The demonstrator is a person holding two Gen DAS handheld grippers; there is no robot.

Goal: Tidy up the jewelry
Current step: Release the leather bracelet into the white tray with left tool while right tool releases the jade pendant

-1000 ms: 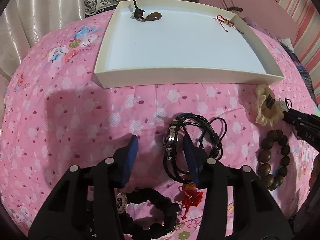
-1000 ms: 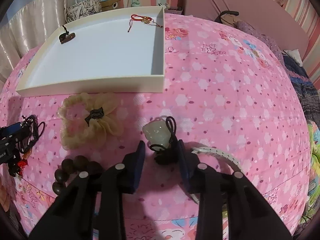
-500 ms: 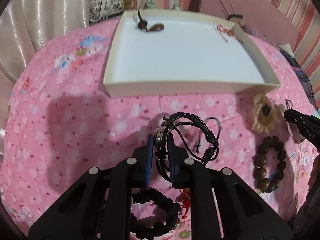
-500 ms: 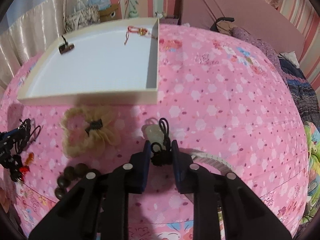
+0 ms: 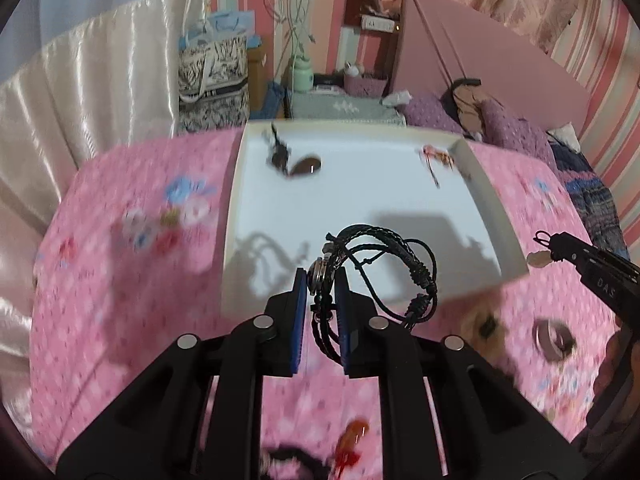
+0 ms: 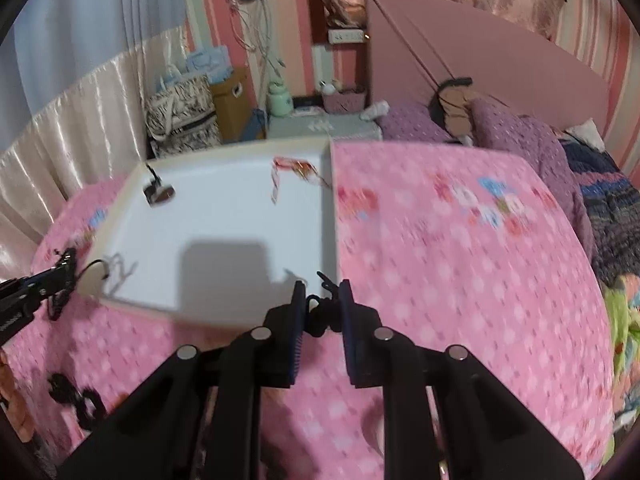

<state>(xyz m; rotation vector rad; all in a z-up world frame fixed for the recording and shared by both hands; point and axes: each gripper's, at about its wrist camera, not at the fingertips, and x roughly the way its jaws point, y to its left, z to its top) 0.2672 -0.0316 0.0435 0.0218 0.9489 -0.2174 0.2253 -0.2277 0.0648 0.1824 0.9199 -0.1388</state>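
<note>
Both loads now off the pink bedspread (image 5: 120,280), compared with a second ago. Left gripper (image 5: 321,296) clamped on black cord bracelets (image 5: 384,264), over near edge of white tray (image 5: 492,208). Right gripper (image 6: 322,308), jaws just narrowed, pinching black pendant cord (image 6: 320,314) near tray's corner; pale pendant stone (image 5: 538,259) hanging below. Probably tray placement next.

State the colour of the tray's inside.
White; the tray shows best in the left wrist view.

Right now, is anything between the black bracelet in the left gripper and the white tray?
Nothing visible. The left gripper holds the black bracelet in front of the white tray, whose near floor is bare.
</note>
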